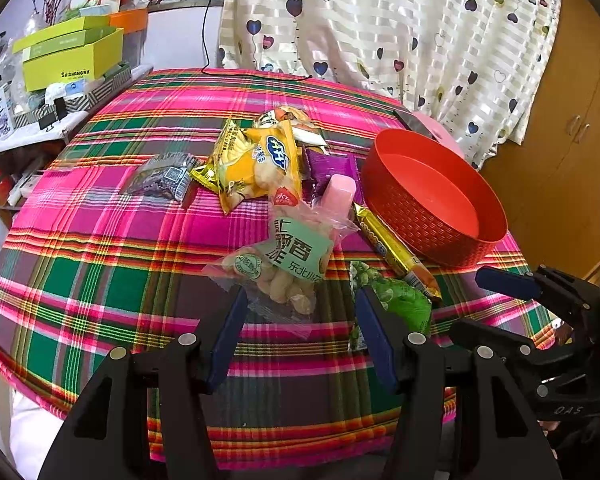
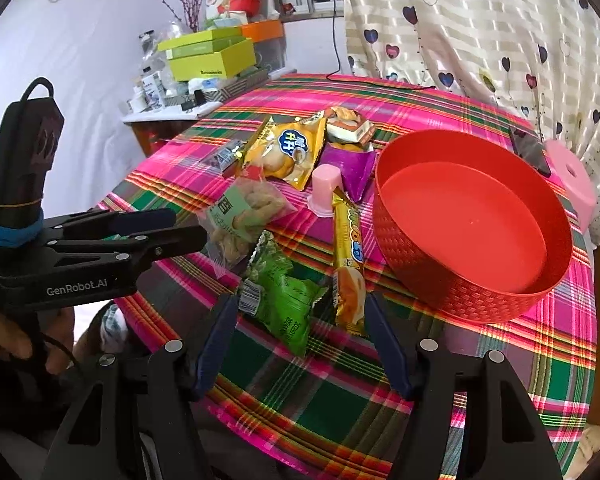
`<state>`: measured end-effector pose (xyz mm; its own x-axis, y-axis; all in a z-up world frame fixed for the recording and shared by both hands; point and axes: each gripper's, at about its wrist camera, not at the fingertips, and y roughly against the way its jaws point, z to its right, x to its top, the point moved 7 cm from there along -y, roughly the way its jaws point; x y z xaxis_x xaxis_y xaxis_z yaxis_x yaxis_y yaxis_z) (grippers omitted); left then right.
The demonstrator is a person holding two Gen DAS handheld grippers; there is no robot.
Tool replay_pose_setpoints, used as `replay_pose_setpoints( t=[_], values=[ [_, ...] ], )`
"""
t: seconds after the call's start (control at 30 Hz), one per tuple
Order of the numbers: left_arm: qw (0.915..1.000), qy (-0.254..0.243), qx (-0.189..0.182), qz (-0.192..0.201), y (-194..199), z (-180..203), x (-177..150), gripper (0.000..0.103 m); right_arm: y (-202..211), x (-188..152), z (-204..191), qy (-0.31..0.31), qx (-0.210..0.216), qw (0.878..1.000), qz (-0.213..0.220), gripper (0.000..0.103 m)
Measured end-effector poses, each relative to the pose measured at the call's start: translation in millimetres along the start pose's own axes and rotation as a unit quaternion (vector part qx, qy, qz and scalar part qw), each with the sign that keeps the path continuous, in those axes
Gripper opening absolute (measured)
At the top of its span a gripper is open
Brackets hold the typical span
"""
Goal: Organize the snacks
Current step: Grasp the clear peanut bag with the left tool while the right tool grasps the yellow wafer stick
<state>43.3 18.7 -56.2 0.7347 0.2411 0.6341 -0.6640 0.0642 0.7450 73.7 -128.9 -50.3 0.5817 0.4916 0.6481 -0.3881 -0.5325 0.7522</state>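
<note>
A round red basket (image 1: 436, 196) (image 2: 472, 216), with nothing in it, sits on the right of the plaid tablecloth (image 1: 112, 248). Left of it lie loose snacks: a peanut bag (image 1: 284, 264) (image 2: 240, 216), a green pack (image 1: 396, 300) (image 2: 284, 296), a long yellow bar (image 1: 392, 248) (image 2: 348, 252), a pink jelly cup (image 1: 340, 192) (image 2: 326, 188), a yellow bag (image 1: 256, 160) (image 2: 288, 152), a purple pack (image 2: 352, 168) and a dark pack (image 1: 164, 176). My left gripper (image 1: 300, 308) (image 2: 188, 224) is open just short of the peanut bag. My right gripper (image 2: 300, 304) (image 1: 480, 304) is open, its fingers either side of the green pack and the bar's near end.
A dark phone (image 2: 532, 152) and a pink object (image 2: 576, 184) lie behind the basket by the heart-print curtain (image 1: 380, 32). Green boxes (image 1: 72, 56) are stacked on a cluttered side shelf at far left. A black cable (image 2: 380, 82) runs along the table's far edge.
</note>
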Motion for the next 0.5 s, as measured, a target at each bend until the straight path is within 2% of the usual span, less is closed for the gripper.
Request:
replay_pose_setpoints(
  t=[0.5],
  values=[
    [1.0,0.003,-0.001,-0.003,0.0,-4.0,-1.4,0.058,3.8,6.8,1.5,-0.005,-0.006,1.0,0.007,0.066]
  ],
)
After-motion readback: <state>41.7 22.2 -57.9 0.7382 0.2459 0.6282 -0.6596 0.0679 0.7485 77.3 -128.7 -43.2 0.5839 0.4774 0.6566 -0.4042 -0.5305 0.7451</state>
